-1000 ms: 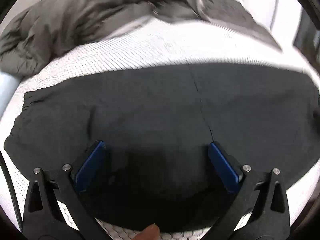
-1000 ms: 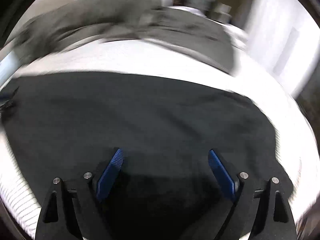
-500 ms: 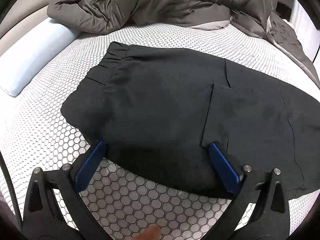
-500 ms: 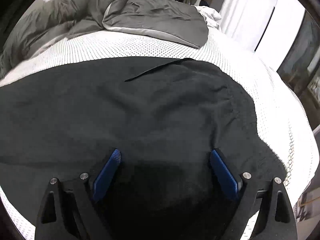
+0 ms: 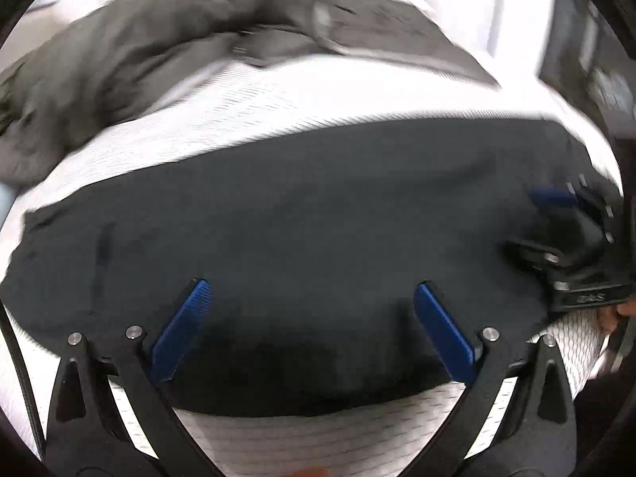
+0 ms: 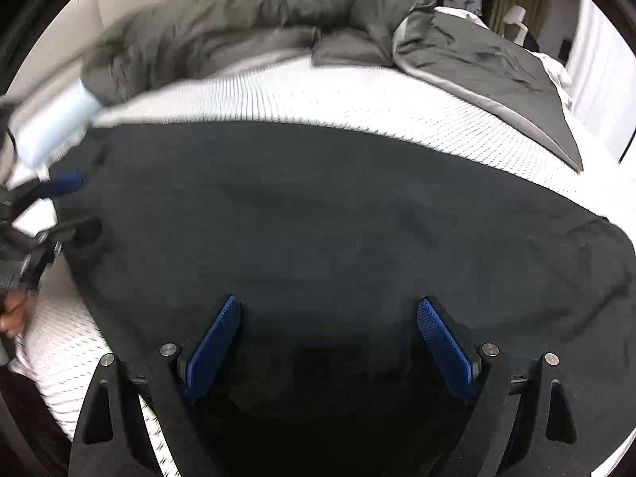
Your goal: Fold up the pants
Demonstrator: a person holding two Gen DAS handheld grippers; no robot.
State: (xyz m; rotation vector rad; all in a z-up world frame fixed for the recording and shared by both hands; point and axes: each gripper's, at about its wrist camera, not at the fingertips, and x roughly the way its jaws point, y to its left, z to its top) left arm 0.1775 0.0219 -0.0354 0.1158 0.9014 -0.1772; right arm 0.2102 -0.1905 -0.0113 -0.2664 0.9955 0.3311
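The black pants (image 5: 310,214) lie flat on the white patterned mattress (image 5: 318,441), spread wide across both views (image 6: 338,218). My left gripper (image 5: 308,290) is open and empty, its blue pads over the near edge of the pants. My right gripper (image 6: 328,306) is open and empty, low over the pants. The right gripper also shows at the right edge of the left wrist view (image 5: 564,230), and the left gripper at the left edge of the right wrist view (image 6: 51,206). Both views are motion-blurred.
A rumpled grey duvet (image 5: 159,47) is heaped along the far side of the bed (image 6: 278,20). A pale blue pillow (image 6: 55,119) lies at the left. White curtains and dark furniture stand beyond the bed at the right.
Both cameras have swung: the left view turned right from the waistband end, the right view turned left. Each gripper now sees the other. Both jaws stay open.
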